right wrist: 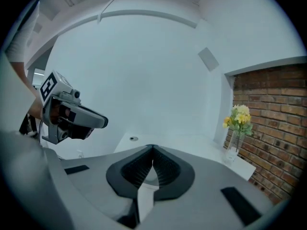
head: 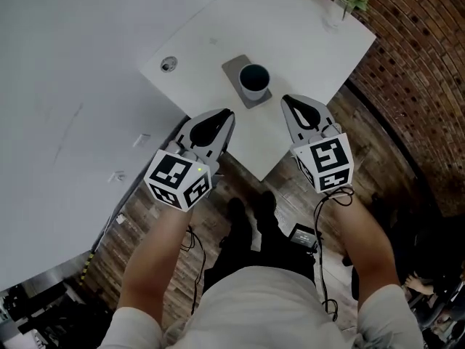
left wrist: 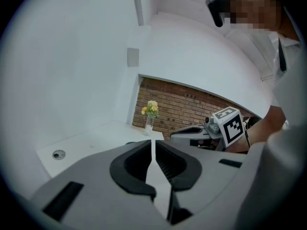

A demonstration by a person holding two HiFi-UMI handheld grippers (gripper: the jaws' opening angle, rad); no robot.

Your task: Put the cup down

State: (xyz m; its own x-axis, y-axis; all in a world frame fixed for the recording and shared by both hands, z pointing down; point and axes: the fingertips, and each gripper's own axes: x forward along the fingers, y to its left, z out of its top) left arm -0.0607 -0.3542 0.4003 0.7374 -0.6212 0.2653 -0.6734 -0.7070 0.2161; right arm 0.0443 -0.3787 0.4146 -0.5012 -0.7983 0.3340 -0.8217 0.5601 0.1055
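In the 2 gripper views, closed jaws largely hide the cup (head: 253,79).

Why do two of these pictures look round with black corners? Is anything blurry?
Left gripper view: a wide-angle lens gives black corners and bows the top edge of the brick wall; a mosaic patch covers a face. Right gripper view: same round bending. Head view: even light, sharp on the cup, white table bright.
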